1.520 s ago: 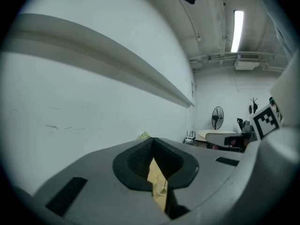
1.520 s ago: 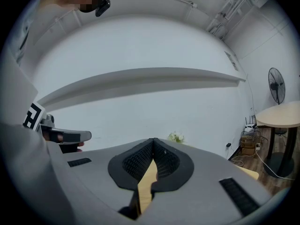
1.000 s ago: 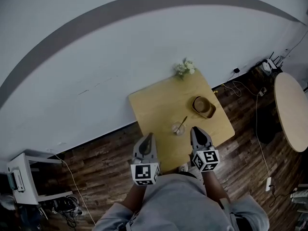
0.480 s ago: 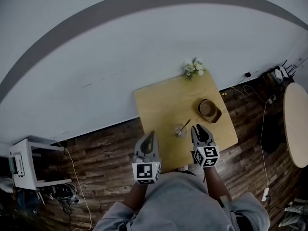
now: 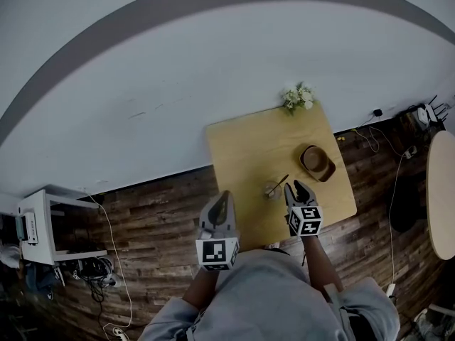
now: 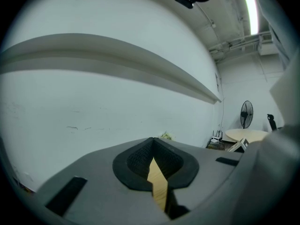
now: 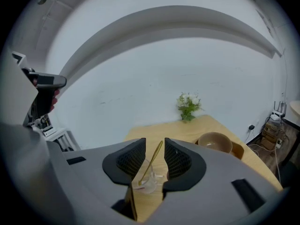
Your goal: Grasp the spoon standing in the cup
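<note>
Grey sleeves nearest the camera, one claw in each hand. Left claw (image 5: 222, 194) hangs at the near left edge of the desk (image 5: 242, 148), off the woodgrain floor side, jaws together with nothing in them; its own view shows only a thin sliver of desk through the seam. Right claw (image 7: 154, 143) is over the near part of the desk, jaws opening, pads apart and not touching anything. Just beyond it stands the clear cup (image 7: 151, 181) with the gold spoon (image 7: 153, 160) leaning in it, handle tilted up and to the right; in the right gripper view the handle lines up in the gap between the two pads, cup low between them. From the head view the claw tips sit just beside the cup, apart from it. Further back on the right is a brown bowl (image 7: 214, 142), then a small bunch of flowers (image 7: 188, 104) at the far desk edge against the white wall. Step looks like the approach/pre-grasp. Next move probably needs a short push forward so the pads straddle the handle above the cup rim, then closing on it without knocking the cup.
</note>
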Action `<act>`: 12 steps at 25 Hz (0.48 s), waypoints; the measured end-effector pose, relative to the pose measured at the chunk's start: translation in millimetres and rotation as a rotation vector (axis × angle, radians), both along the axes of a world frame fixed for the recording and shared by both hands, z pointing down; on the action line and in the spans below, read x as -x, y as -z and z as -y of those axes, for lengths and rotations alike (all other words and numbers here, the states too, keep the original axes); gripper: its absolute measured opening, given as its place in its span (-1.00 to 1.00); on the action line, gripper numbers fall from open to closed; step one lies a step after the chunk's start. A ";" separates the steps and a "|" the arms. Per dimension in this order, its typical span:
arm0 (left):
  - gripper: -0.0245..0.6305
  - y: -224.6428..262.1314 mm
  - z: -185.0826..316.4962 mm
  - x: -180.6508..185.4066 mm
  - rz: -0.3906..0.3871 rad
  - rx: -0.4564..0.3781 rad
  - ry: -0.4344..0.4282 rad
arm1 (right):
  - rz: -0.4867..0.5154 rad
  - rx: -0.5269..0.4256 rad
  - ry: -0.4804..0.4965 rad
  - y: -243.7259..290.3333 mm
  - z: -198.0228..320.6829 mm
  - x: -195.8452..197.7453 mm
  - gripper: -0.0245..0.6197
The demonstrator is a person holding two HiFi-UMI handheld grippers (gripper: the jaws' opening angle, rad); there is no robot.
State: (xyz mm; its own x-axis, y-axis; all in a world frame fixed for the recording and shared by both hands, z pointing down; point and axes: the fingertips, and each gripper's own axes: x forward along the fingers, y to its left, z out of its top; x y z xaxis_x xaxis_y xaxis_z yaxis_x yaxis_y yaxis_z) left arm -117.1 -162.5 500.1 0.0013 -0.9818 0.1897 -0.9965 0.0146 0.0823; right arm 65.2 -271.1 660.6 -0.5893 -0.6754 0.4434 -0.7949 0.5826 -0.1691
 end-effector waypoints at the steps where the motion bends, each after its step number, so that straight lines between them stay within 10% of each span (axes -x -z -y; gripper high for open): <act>1: -0.92 -0.3 -0.6 1.0 0.000 0.000 0.004 | -0.009 0.009 0.005 -5.6 0.3 0.2 -0.62; 12: -0.92 -4.4 -4.5 13.8 -0.002 0.011 0.040 | -0.037 0.072 0.023 -36.1 16.4 11.5 -0.58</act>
State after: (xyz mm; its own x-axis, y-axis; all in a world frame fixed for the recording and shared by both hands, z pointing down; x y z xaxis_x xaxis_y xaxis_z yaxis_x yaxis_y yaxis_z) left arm -131.0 -158.0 504.5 -0.0380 -0.9790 0.2002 -0.9949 0.0558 0.0842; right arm 53.7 -287.5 696.7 -0.5864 -0.6273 0.5125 -0.7881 0.5881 -0.1818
